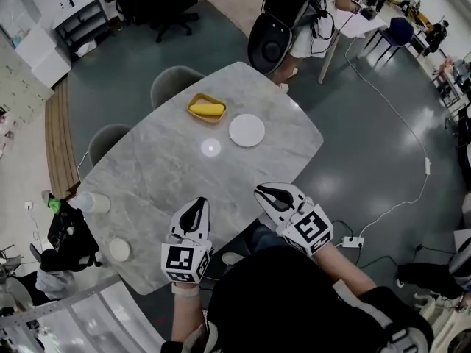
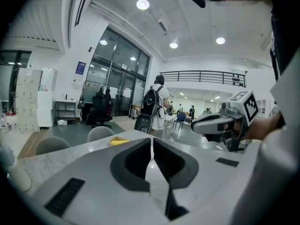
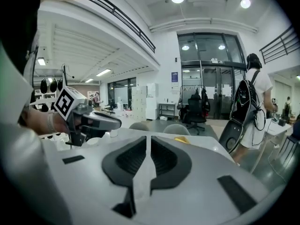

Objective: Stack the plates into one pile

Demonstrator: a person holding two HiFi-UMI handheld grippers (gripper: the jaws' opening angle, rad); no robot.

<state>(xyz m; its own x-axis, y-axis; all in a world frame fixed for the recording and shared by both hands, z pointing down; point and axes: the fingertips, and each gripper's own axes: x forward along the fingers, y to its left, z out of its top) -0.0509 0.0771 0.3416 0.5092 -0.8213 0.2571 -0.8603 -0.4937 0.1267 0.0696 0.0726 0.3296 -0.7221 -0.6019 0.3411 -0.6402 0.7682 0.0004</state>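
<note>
A yellow dish (image 1: 207, 109) and a white plate (image 1: 246, 130) lie side by side at the far end of the marble table (image 1: 154, 175). A small white plate (image 1: 120, 249) sits alone at the near left corner. My left gripper (image 1: 199, 201) hovers over the near edge, jaws together with nothing between them. My right gripper (image 1: 265, 191) hangs beside it, also shut and empty. In the left gripper view the shut jaws (image 2: 152, 142) point across the table toward the yellow dish (image 2: 119, 142), with the right gripper (image 2: 220, 123) at the side. The right gripper view shows its shut jaws (image 3: 148, 142) and the yellow dish (image 3: 182, 139).
A pale cup-like object (image 1: 92, 202) stands near the table's left edge. Two grey chairs (image 1: 173, 83) are tucked in at the far left side. A black bag (image 1: 70, 237) lies on the floor at the left. A person with a backpack (image 1: 291, 13) stands beyond the table.
</note>
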